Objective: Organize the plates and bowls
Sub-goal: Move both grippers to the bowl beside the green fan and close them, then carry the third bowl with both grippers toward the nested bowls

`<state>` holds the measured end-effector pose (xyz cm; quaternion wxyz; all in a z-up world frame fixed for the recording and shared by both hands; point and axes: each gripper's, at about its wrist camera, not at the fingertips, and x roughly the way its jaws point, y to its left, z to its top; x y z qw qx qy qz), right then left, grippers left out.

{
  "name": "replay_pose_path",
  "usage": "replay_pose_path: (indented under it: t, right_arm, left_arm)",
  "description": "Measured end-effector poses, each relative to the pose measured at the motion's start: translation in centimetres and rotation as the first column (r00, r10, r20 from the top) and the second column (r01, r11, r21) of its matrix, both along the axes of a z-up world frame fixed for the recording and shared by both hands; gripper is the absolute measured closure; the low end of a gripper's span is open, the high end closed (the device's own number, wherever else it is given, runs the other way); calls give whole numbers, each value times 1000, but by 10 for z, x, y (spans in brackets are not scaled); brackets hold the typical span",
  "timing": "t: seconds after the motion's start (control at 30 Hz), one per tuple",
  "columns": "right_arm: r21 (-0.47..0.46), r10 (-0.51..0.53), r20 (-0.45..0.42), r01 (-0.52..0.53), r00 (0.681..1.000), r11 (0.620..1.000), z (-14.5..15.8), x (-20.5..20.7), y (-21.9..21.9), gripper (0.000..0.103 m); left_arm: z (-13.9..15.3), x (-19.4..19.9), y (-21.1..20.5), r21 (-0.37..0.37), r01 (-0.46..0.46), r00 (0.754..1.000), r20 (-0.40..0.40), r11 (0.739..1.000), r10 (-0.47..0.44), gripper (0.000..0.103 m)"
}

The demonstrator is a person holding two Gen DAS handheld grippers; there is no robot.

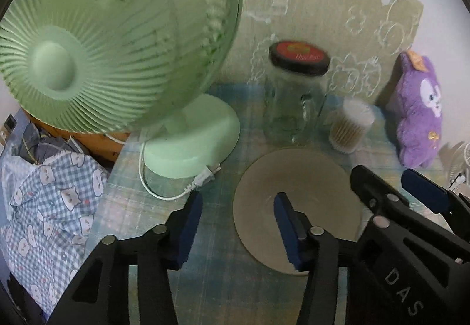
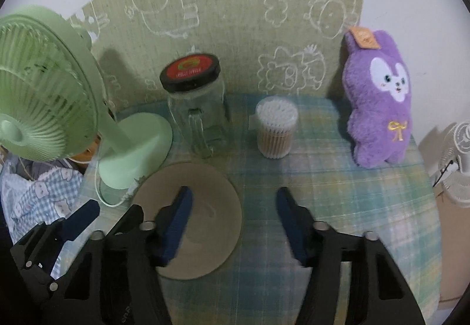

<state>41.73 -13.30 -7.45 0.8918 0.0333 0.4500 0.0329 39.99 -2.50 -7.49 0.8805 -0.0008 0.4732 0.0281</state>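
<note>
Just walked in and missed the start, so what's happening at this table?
A person holds two grippers over a flat plate on the plaid tablecloth. The left gripper straddles the plate's left edge, the right gripper its right edge. Both are open; nothing is gripped yet. A green fan, lidded glass jar, cotton swab tub and purple plush stand behind.
</note>
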Motion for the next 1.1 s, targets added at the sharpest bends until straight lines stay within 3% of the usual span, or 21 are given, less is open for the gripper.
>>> replay_pose_path:
  t: [0.3, 0.47, 0.57, 1.1]
  right_arm:
    - [-1, -12, -45, 12, 999, 1000, -32, 20, 2, 59]
    - [3, -2, -66, 2, 998, 1000, -41, 26, 3, 77]
    - [-2, -2, -75, 2, 997, 1000, -47, 30, 5, 80]
    - [-19, -22, -91, 21, 996, 1000, -40, 22, 5, 84]
  left_arm:
    - [-28, 17, 0, 15, 1, 999, -37, 1000, 0, 69]
    - [-37, 22, -3, 26, 10, 999, -45, 1000, -9, 80]
    - [-41, 24, -3, 24, 11, 998, -56, 1000, -10, 85]
    - [-36, 17, -2, 11, 2, 997, -72, 1000, -1, 86]
